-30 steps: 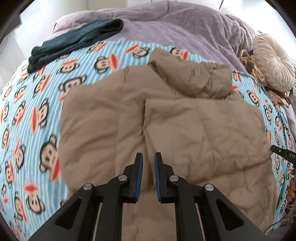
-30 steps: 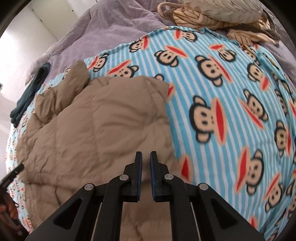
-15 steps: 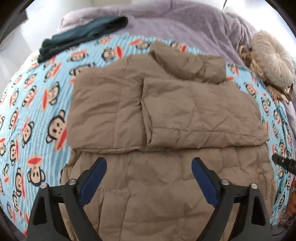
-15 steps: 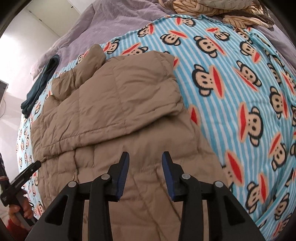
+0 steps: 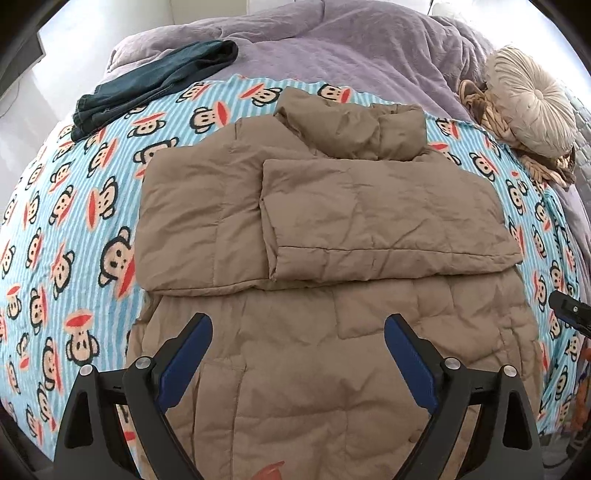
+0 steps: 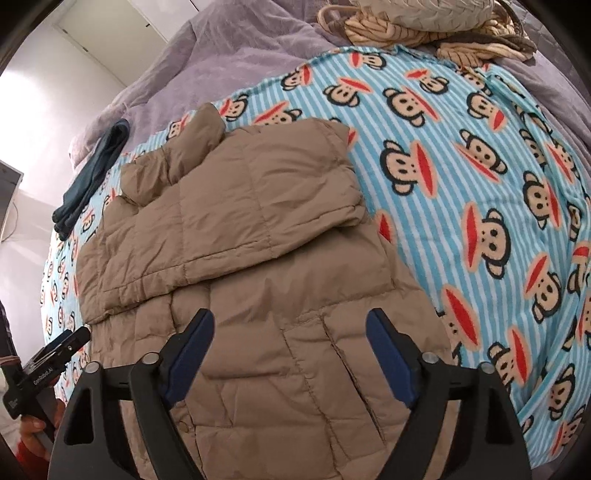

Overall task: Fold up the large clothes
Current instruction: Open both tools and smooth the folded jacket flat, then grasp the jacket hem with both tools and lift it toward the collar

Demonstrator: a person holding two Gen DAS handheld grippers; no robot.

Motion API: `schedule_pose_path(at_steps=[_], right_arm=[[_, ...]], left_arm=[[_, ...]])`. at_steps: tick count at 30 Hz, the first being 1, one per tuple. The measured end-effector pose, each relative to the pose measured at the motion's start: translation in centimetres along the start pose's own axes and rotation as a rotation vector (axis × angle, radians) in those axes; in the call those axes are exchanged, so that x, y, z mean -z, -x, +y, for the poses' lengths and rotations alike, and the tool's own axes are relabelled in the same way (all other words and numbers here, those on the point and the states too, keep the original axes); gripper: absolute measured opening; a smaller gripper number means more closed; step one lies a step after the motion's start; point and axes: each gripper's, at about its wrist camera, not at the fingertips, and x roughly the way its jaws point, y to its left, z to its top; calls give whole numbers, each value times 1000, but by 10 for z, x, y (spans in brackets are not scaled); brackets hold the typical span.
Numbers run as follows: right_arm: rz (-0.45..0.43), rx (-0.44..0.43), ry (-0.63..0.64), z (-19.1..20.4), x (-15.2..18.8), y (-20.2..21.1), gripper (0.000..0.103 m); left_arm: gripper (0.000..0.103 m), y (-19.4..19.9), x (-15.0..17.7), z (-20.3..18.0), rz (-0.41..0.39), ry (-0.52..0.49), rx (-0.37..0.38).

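Observation:
A tan quilted puffer jacket [image 5: 317,258] lies flat on a blue striped monkey-print blanket [image 5: 55,229], both sleeves folded across its chest and the hood at the far end. My left gripper [image 5: 297,328] is open and empty above the jacket's lower body near its hem. My right gripper [image 6: 290,325] is open and empty above the jacket [image 6: 258,258], over its lower right part. The right gripper's tip [image 5: 569,308] shows at the right edge of the left wrist view; the left gripper [image 6: 55,350] shows at the lower left of the right wrist view.
A folded dark teal garment [image 5: 155,81] lies at the far left of the bed on a purple duvet [image 5: 351,48]. A round cream cushion [image 5: 532,107] and a woven item [image 6: 424,33] sit at the far right.
Both grippers have opened wide, from shut a second ago, and pulled back toward the jacket's hem. The folded sleeves stay lying across the chest.

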Motion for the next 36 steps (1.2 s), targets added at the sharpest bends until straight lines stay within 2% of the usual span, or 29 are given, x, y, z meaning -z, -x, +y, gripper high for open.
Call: schedule_pose_path(at_steps=[1,8,16,22,30,36], right_arm=[[0,-3,6,1,0,1,103],[20,-24,39,7,11,6,103],[27,-62,31,-3,24,20,103],[46,-76,60,-10,28,35,103],[131,-160,28,-28,44,27,103],[171,-189,11,-38,56,28,103]], left_arm=[[95,3,0,-2,-2,-3,-4],[95,19,9,-8,12,10,-37],[95,40,28,-14,27,59,-117],[95,60,44,-21,34,96,-144],[95,83,79,-36,48,118,-207],[95,89,107,-40,77,131,-208]])
